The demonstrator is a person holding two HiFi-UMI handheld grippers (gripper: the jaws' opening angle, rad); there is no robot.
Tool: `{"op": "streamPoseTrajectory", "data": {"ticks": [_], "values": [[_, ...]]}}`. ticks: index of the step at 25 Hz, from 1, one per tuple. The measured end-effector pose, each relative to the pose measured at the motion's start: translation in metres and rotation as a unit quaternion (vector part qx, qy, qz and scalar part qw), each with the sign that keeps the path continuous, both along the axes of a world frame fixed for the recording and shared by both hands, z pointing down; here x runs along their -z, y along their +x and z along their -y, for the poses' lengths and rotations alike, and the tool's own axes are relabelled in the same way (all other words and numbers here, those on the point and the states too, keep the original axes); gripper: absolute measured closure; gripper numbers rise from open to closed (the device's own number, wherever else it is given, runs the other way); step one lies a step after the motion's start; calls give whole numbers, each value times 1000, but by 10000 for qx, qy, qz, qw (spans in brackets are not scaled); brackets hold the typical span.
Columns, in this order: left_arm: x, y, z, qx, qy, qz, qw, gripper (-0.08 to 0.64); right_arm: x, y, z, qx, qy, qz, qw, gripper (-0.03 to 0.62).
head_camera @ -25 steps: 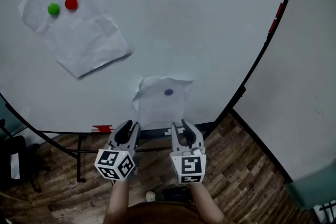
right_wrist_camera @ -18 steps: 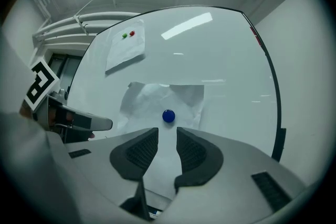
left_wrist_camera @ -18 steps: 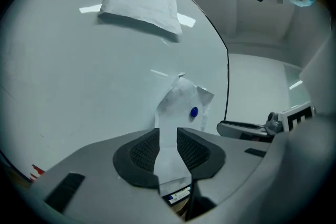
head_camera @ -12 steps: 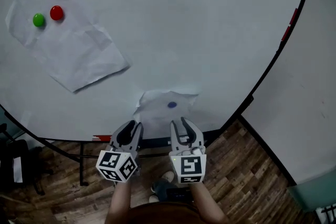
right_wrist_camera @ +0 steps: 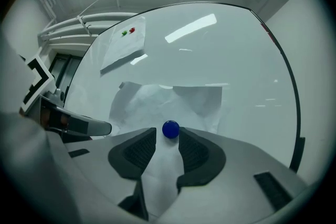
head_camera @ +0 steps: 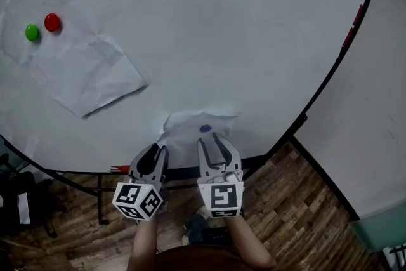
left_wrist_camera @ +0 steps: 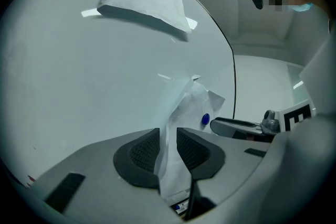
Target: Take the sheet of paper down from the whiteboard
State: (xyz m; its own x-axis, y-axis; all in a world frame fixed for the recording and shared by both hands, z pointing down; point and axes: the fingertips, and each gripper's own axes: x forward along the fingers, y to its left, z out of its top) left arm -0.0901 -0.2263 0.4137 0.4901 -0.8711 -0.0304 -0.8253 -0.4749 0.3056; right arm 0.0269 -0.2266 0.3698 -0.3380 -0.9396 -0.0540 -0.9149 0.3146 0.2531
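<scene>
- Two grippers are mine, both pointing level at the bottom of the whiteboard [head_camera: 222, 41], side by side and close together.
- One of them, my left gripper [head_camera: 157, 152], has its pads closed on the lower left edge of the small sheet [head_camera: 187, 133]. The paper lifts off the board there and runs back between the pads.
- My right gripper [head_camera: 210, 139] has its jaws apart and opening. The blue magnet [head_camera: 205, 129] sits right at their mouth, between the fingertips, and the small sheet's paper lies behind and below them. I cannot tell whether a pad touches the magnet.
- The small sheet is crumpled and sits low on the board, just above the bottom edge, with the blue magnet near its middle.
- I count two sheets of paper and three magnets.
- The large sheet [head_camera: 76, 66] hangs tilted at the upper left, well apart from both grippers. It carries one green magnet [head_camera: 32, 32] and one red magnet [head_camera: 52, 22], just beside each other near its top.
- The board's black frame [head_camera: 330, 70] passes just under my jaws and slants up on the right, with a pale wall [head_camera: 380, 105] beyond it.
- Bare board lies between the two sheets and to the right of the small one. Wooden floor [head_camera: 298, 206] lies below my hands.
</scene>
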Motion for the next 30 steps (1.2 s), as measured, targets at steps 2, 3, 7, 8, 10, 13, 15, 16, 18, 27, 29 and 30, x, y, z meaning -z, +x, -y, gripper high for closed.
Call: {"op": "streamPoseTrajectory", "data": {"ticks": [2, 3, 7, 8, 10, 13, 15, 16, 18, 27, 29, 30], "values": [[1, 0, 2, -15, 8, 7, 10000, 449, 1, -2, 3, -13, 22, -16, 10000, 456], [2, 0, 3, -20, 16, 5, 10000, 450, 2, -3, 5, -31, 45, -24, 10000, 454], [6, -1, 8, -76, 98, -62, 9999, 450, 5, -3, 12, -110, 115, -52, 9999, 451], [7, -1, 8, -97, 125, -84, 9998, 451, 5, -3, 13, -121, 122, -61, 9998, 451], [9, -1, 9, -105, 176, -115, 9997, 454, 7, -4, 15, -171, 185, -101, 9996, 451], [12, -2, 12, -98, 223, -137, 9996, 454, 9, -4, 19, -317, 333, -189, 9988, 453], [11, -4, 13, -88, 215, -150, 9996, 454, 8, -5, 20, -355, 364, -233, 9984, 453], [10, -4, 14, -83, 208, -154, 9996, 454, 8, -6, 21, -360, 394, -250, 9983, 453], [9, -5, 15, -72, 214, -159, 9996, 459, 8, -6, 22, -365, 453, -274, 9979, 453], [10, -1, 15, -174, 244, -82, 9995, 494, 8, -4, 23, -450, 726, -441, 9954, 460], [11, 1, 16, -187, 242, -73, 9995, 499, 9, -4, 24, -425, 704, -467, 9955, 456], [11, 1, 16, -189, 239, -84, 9995, 502, 9, -4, 24, -415, 687, -487, 9956, 456]]}}
